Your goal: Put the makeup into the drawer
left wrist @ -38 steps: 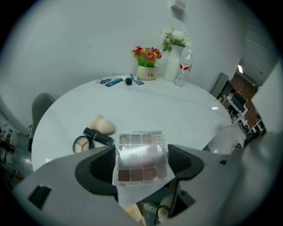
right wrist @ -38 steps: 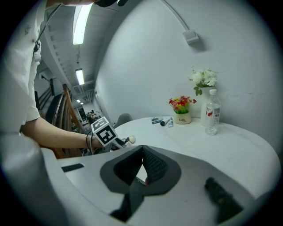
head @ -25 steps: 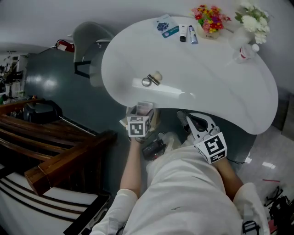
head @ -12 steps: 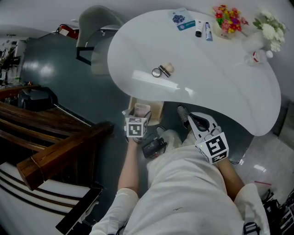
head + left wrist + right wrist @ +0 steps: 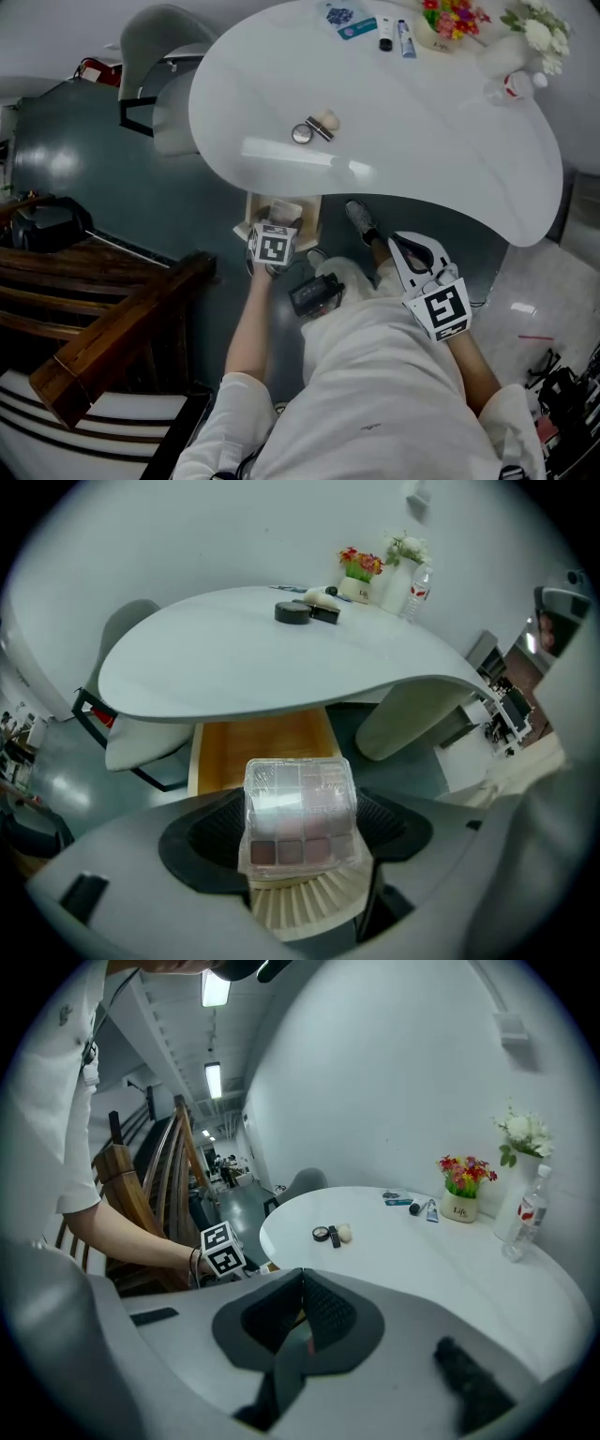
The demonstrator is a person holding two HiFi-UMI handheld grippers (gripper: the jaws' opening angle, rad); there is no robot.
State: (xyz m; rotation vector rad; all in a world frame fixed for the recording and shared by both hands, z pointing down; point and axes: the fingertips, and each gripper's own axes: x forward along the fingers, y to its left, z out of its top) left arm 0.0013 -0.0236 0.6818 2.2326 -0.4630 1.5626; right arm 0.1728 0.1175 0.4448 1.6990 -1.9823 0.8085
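A clear-cased eyeshadow palette [image 5: 300, 810] with pink and brown pans sits between the jaws of my left gripper [image 5: 302, 855], which is shut on it. That left gripper [image 5: 278, 223] points steeply down over the open wooden drawer [image 5: 309, 220] under the white table's near edge; the drawer's bare bottom [image 5: 262, 747] lies just beyond the palette. A round black compact [image 5: 301, 134] and a pale puff [image 5: 326, 120] lie on the table top [image 5: 422, 131]. My right gripper [image 5: 401, 246] hangs shut and empty by the person's right side, below the table edge.
At the table's far edge stand a blue packet [image 5: 349, 19], two tubes [image 5: 392, 34], a pot of coloured flowers [image 5: 454, 17], white flowers [image 5: 540, 32] and a bottle [image 5: 511, 86]. A grey chair [image 5: 155, 70] is at the left, wooden stair rails [image 5: 103, 319] lower left.
My left gripper has sunk with the palette from the table edge down towards the open drawer. The right gripper has shifted slightly and stays shut.
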